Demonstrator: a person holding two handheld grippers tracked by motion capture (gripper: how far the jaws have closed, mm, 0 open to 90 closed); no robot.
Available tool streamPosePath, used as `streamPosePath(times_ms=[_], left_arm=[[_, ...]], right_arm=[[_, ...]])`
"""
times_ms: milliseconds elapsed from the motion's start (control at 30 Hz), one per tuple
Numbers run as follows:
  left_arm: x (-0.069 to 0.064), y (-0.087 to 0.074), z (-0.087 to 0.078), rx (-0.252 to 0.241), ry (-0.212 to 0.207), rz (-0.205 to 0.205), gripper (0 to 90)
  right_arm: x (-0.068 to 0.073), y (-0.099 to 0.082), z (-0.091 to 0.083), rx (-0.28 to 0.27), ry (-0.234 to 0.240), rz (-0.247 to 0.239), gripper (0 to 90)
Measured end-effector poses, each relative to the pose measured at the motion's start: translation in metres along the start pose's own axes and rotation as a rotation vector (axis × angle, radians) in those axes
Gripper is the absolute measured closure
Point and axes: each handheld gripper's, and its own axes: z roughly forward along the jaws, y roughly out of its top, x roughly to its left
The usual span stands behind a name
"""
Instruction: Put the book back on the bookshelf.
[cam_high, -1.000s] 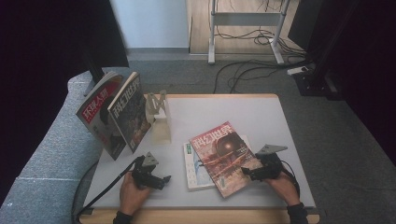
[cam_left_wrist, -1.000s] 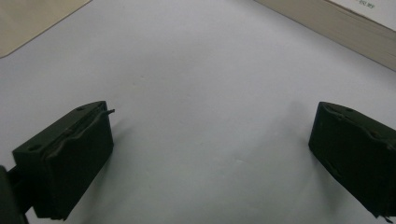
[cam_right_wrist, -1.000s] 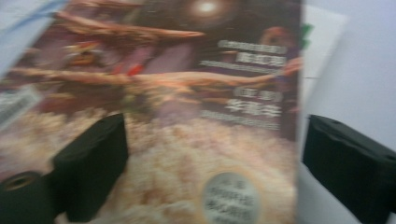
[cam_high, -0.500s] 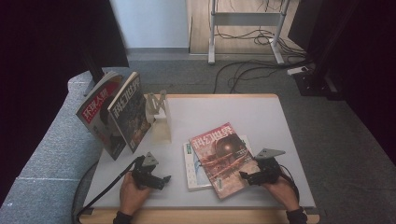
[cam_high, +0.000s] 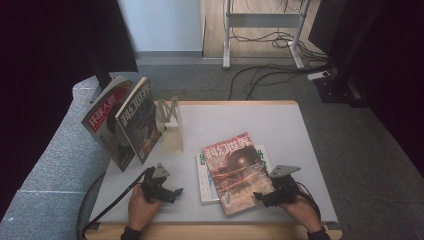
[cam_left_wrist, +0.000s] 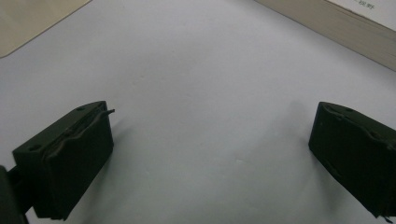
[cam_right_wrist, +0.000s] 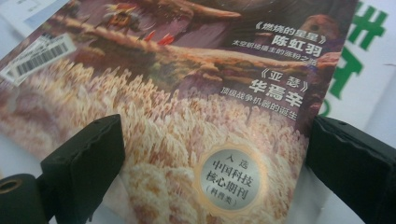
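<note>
The red magazine (cam_high: 236, 170) lies flat near the front right of the table (cam_high: 280, 125), on top of a white booklet (cam_high: 204, 177) with green print, askew to it. The right gripper (cam_high: 262, 196) sits at the magazine's near right corner. In the right gripper view the jaws are spread wide, one on each side of the cover's (cam_right_wrist: 196, 140) corner, with nothing clamped yet. The left gripper (cam_high: 172, 191) rests on bare table to the left, jaws also apart and empty, with the booklet's edge (cam_left_wrist: 336, 28) just ahead of it.

Judged step: the magazine's corner is being taken for a lift, likely toward the rack (cam_high: 170, 122) at the back left, where two magazines (cam_high: 122, 122) already stand.

To do it well:
- One jaw is slid under the corner only, so the booklet below is not caught with it.
- The grip is closed well in from the edge; thin paper tears or slips if only the tip is pinched.
- The booklet can be pinned with the left gripper if it drags along.
- The lift is kept slow, since a magazine held by one corner droops.
</note>
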Motion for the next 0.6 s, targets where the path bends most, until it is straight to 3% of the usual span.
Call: streamPosePath(times_ms=[600], left_arm=[[0.0, 0.0, 0.0, 0.002, 0.002, 0.001, 0.0]], right_arm=[[0.029, 0.009, 0.009, 0.02, 0.087, -0.079, 6.1]])
